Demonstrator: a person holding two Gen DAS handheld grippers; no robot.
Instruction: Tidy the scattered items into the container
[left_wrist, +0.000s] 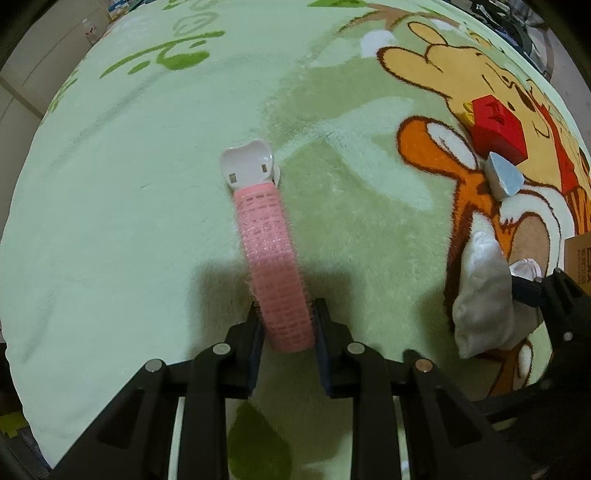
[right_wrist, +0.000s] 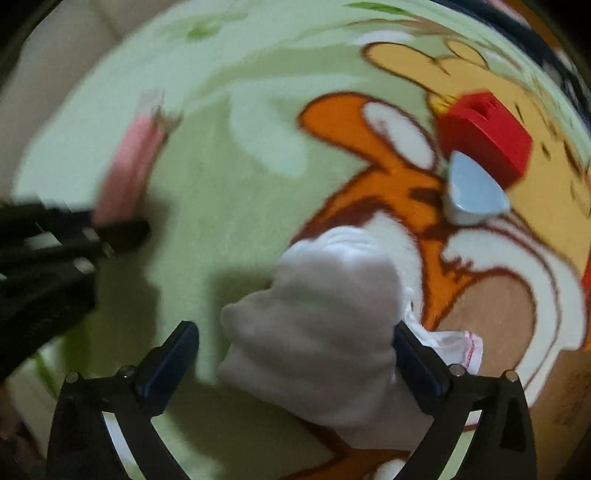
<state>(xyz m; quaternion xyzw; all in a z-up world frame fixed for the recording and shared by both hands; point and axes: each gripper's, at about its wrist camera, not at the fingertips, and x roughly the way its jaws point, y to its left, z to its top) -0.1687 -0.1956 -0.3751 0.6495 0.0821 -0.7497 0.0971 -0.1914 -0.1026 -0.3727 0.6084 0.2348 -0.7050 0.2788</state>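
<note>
My left gripper (left_wrist: 288, 314) is shut on the near end of a pink hair roller (left_wrist: 269, 240) with a white clip (left_wrist: 247, 162), held above the green blanket (left_wrist: 129, 221). The same roller (right_wrist: 129, 166) and left gripper (right_wrist: 122, 229) show blurred at the left of the right wrist view. My right gripper (right_wrist: 295, 339) is open wide around a white bundled cloth (right_wrist: 317, 317); the right finger touches it and the left finger stands apart. From the left wrist view the cloth (left_wrist: 480, 291) lies at the right. A cardboard box (left_wrist: 580, 258) peeks in at the right edge.
A red block (left_wrist: 498, 127) and a blue-grey wedge (left_wrist: 504, 177) lie together on the cartoon print, with a small yellow piece (left_wrist: 468, 112) behind the block. A clear plastic bag (right_wrist: 458, 343) sits by the right finger. Beyond the blanket's left edge are pale cupboards (left_wrist: 44, 66).
</note>
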